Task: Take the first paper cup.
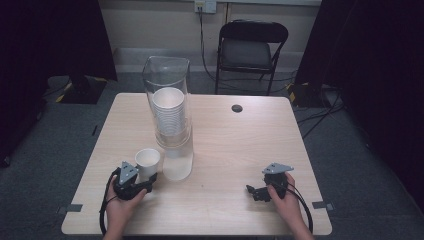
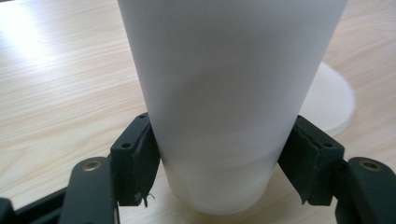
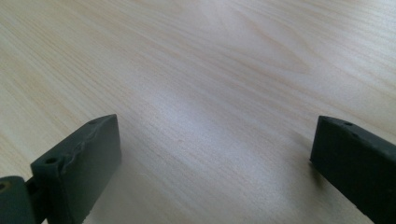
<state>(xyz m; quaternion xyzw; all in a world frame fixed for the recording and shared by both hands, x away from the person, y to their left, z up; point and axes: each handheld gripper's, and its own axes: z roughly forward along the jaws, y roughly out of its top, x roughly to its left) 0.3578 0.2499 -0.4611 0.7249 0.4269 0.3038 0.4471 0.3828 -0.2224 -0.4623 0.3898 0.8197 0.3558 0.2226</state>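
While the right gripper [image 3: 215,154] gapes, left gripper [image 2: 219,158] pads clasp paper cup [image 2: 229,98].

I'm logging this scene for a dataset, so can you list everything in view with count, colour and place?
Table: one, light wood, centre of the high view.
Clear container: one, transparent, tall, on the table's left half.
Cup stack: one, white, inside the clear container; number of cups too hard to tell.
Single cup: one, white, upright on the table, left of the container's base.
Grommet: one, dark, far side of the tabletop.
Folding chair: one, black, beyond the table.
Wall outlet: one, pale, on the far wall.
Left gripper: one, black, jaws against both sides of the single cup.
Right gripper: one, black, jaws apart over bare table.
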